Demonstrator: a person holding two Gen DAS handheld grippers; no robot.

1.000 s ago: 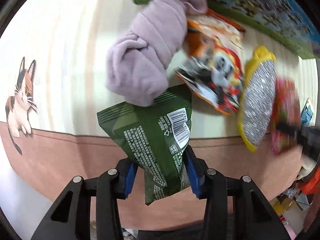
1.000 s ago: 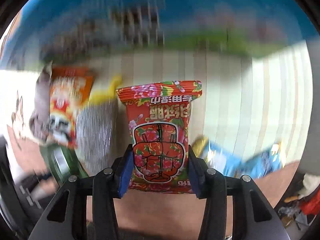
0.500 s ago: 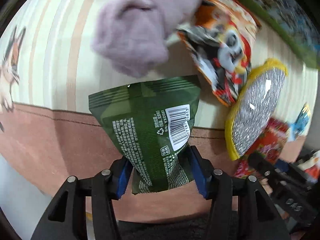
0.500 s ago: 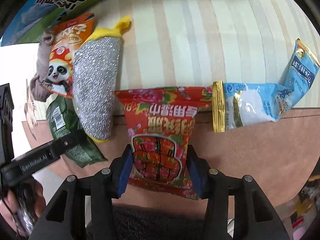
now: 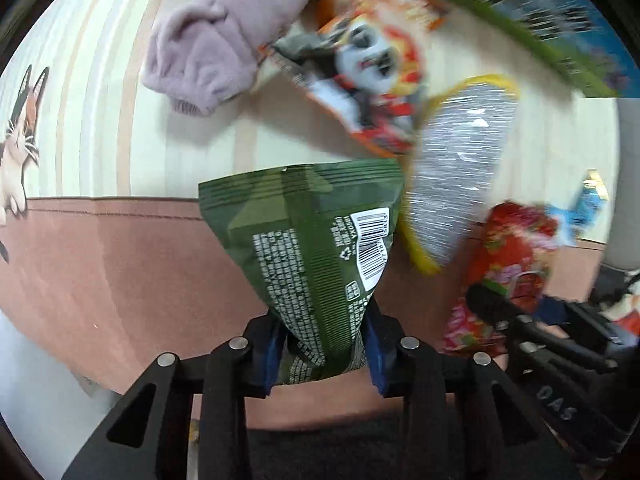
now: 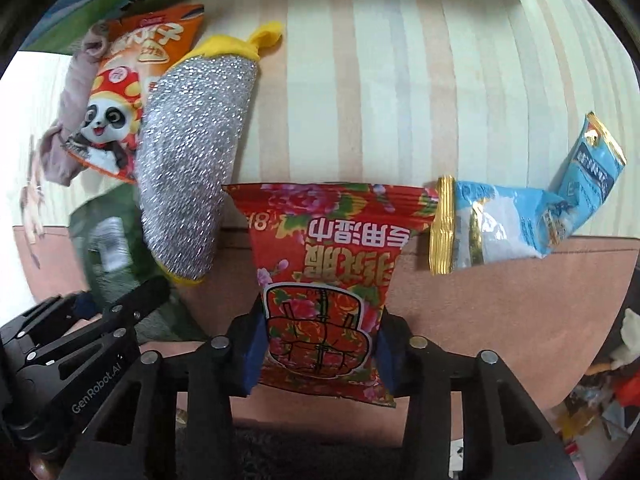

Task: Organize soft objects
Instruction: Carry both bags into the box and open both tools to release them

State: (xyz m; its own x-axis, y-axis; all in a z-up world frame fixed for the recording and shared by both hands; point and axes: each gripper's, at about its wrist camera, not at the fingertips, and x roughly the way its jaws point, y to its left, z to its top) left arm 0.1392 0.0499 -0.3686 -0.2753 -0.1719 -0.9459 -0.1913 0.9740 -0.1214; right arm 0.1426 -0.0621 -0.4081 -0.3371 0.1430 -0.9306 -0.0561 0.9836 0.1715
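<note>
Gripping the bottom of a green packet (image 5: 316, 248), the left gripper (image 5: 325, 344) is closing its blue pads on both sides of the crinkled foil, and the packet is fanning out ahead of it with its barcode facing up, over the line where the pink border of the surface (image 5: 100, 260) is meeting the pale striped part. Beyond the packet, a lilac plush cloth (image 5: 212, 48) is lying bunched at the far left, an orange panda snack bag (image 5: 360, 76) is resting against its right side, and a silver glitter pouch (image 5: 456, 184) with yellow trim is sitting just to the right of the green packet's top corner; this side of the picture is blurring. A cartoon cat (image 5: 18, 148) is showing printed on the surface at the left edge. Over in the right wrist view, the right gripper (image 6: 318, 354) is pinching the lower part of a red floral packet (image 6: 332, 264), jaws pressed in on both its sides, with the packet lying across the same border line. Its top right corner is touching the gold seam of a light blue packet (image 6: 516, 220), which is bending upward at its far end. To the left, the silver glitter pouch (image 6: 192, 156) is lying lengthwise near the red packet, overlapping the panda snack bag (image 6: 120, 92), with the lilac cloth (image 6: 64, 128) peeking out behind.
</note>
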